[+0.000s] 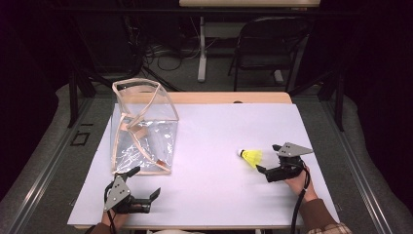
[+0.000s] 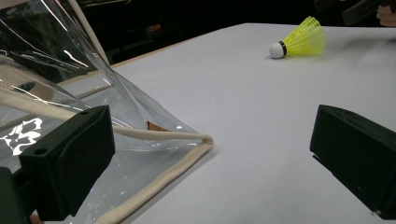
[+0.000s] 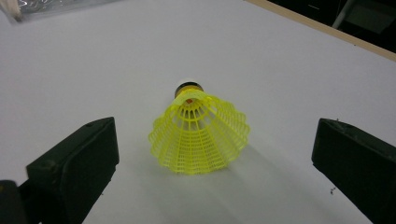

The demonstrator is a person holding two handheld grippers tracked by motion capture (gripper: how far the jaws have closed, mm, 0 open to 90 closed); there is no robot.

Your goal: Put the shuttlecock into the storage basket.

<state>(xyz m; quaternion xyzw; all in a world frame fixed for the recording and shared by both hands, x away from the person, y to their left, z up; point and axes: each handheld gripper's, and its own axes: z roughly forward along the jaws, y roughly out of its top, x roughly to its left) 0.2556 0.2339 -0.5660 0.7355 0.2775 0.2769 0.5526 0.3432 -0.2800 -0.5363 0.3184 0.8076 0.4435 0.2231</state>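
On the white table cover (image 1: pixel 209 141), right of centre, a yellow shuttlecock (image 1: pixel 252 156) lies on its side, its white cork pointing away from the right gripper (image 1: pixel 269 161) and its open skirt facing that gripper. This orientation presents the widest, softest part for a grasp; I judge a pick-up is in preparation. The right gripper's jaws stand wide apart, one on each side of the skirt, touching nothing and holding nothing. At the left, a clear plastic bag (image 1: pixel 141 129) with cream edging stands upright with its mouth open, apparently the intended receptacle. The left gripper (image 1: pixel 146 181) rests just beside the bag's near corner, jaws wide, one close to the edging, no grip taken.
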